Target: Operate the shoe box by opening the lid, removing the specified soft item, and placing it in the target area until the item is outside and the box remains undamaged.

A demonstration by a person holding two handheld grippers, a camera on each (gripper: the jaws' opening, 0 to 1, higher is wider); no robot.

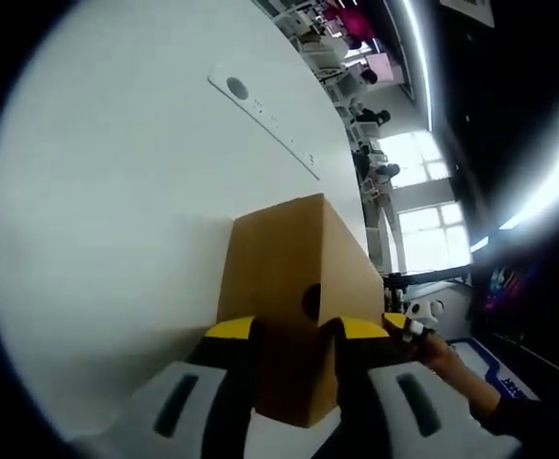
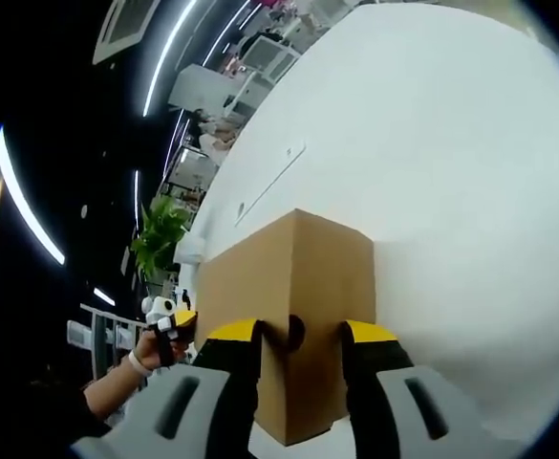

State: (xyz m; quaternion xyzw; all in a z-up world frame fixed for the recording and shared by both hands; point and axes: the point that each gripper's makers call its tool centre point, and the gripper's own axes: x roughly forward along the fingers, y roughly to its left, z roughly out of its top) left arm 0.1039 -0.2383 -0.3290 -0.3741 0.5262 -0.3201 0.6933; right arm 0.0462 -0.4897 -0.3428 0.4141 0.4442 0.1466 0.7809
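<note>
The box (image 1: pixel 298 287) stands closed on the white desk (image 1: pixel 117 191), one gripper at each short end. The left gripper (image 1: pixel 293 330) and the right gripper (image 2: pixel 298 335) have their fingers apart around the end's finger hole, probably to lift the lid evenly.

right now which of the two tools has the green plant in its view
The right tool: in the right gripper view a green plant stands left of the shoe box. The left tool faces bright windows beyond the box instead.
</note>
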